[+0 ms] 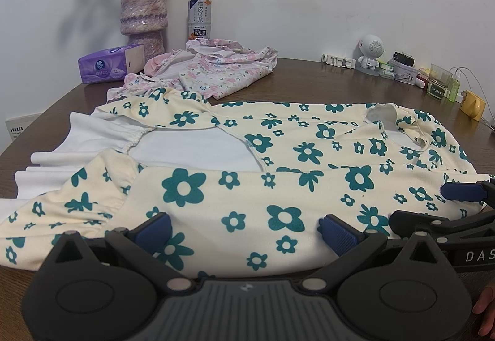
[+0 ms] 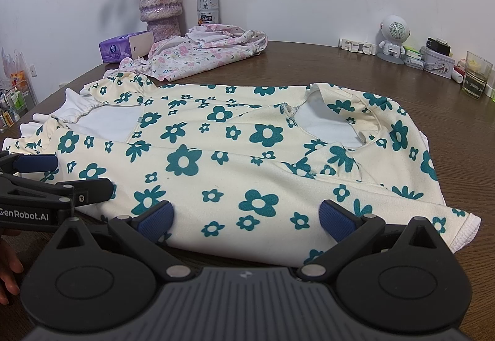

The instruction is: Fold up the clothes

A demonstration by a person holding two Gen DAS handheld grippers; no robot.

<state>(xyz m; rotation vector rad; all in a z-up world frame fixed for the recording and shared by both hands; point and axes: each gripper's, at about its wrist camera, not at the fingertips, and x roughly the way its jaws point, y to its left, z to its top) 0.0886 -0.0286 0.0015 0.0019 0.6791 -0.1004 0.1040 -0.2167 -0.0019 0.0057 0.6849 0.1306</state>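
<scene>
Cream dress with green flowers lies flat across the middle of the brown table, its near long side folded over toward the centre. Both tongs stand at the near edge of the table, side by side. The left gripper has its blue pads spread wide over the folded cloth and holds nothing. The right gripper is the same, wide apart and empty. A second pink-flowered garment lies crumpled near the far edge, beside a purple tissue pack.
</scene>
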